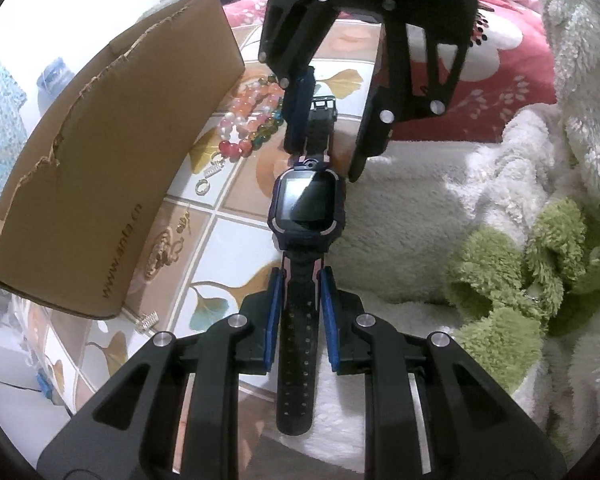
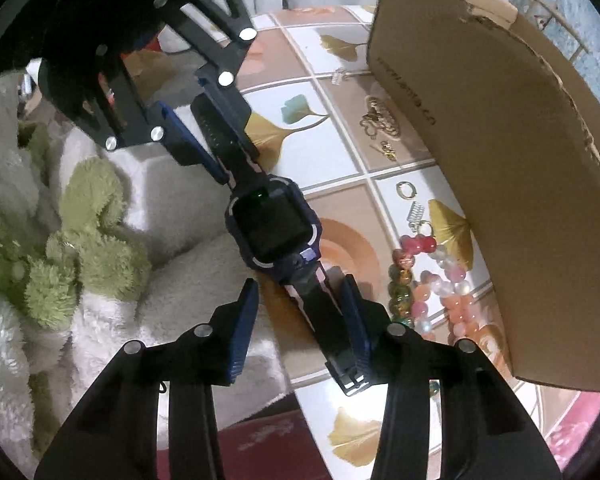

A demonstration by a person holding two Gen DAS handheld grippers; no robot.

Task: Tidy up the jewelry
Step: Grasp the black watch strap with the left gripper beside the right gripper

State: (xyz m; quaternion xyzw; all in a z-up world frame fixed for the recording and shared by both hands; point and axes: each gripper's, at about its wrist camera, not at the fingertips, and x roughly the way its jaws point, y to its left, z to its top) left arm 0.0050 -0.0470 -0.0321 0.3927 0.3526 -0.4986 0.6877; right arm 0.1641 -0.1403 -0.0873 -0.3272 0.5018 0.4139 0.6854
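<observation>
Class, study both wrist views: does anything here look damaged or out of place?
Yes. The cardboard box has a ragged, torn top edge. Bead bracelets, a ring and small clips lie loose on the tiled surface beside it.

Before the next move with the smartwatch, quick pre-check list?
1. Left gripper shut on the smartwatch strap: ok.
2. Right gripper gripping the buckle-end strap: not ok; the strap lies against one finger only.
3. Watch off the tablecloth: cannot tell.
4. Cardboard box opening in view: not ok, only its outer side shows.
5. Bead bracelets out from under the watch: ok.
</observation>
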